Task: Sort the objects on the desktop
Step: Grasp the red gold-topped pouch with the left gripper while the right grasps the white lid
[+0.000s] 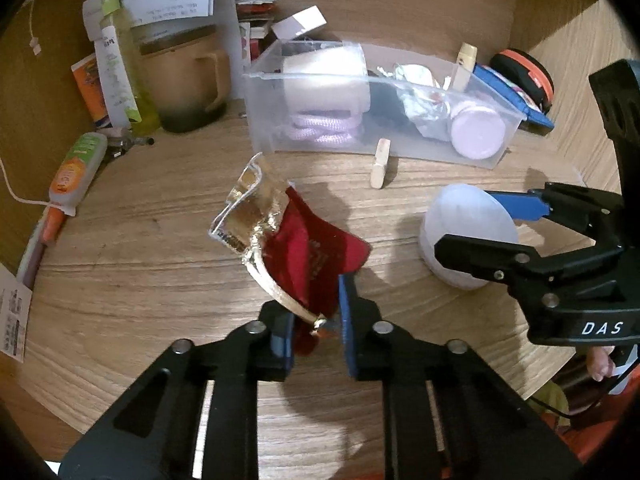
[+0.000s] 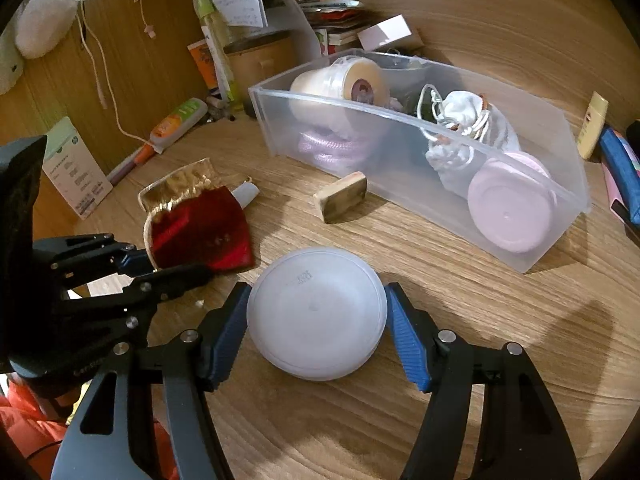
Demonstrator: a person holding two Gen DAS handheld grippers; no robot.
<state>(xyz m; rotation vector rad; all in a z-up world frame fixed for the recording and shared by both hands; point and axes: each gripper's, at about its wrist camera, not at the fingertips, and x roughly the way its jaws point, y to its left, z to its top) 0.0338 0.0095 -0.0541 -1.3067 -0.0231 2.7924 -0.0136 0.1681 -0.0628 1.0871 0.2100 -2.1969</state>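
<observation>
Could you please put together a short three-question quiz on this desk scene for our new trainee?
1. True or false: the left claw is shut on the red and gold pouch.
2. Which item sits between the right claw's fingers: A the wooden block, B the white round lid, C the pink lid?
3. Where does the pink lid lie?

Key: 1 true; 2 B; 3 inside the clear plastic bin.

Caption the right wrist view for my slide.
Right gripper closes around white round lid beside the clear bin.
</observation>
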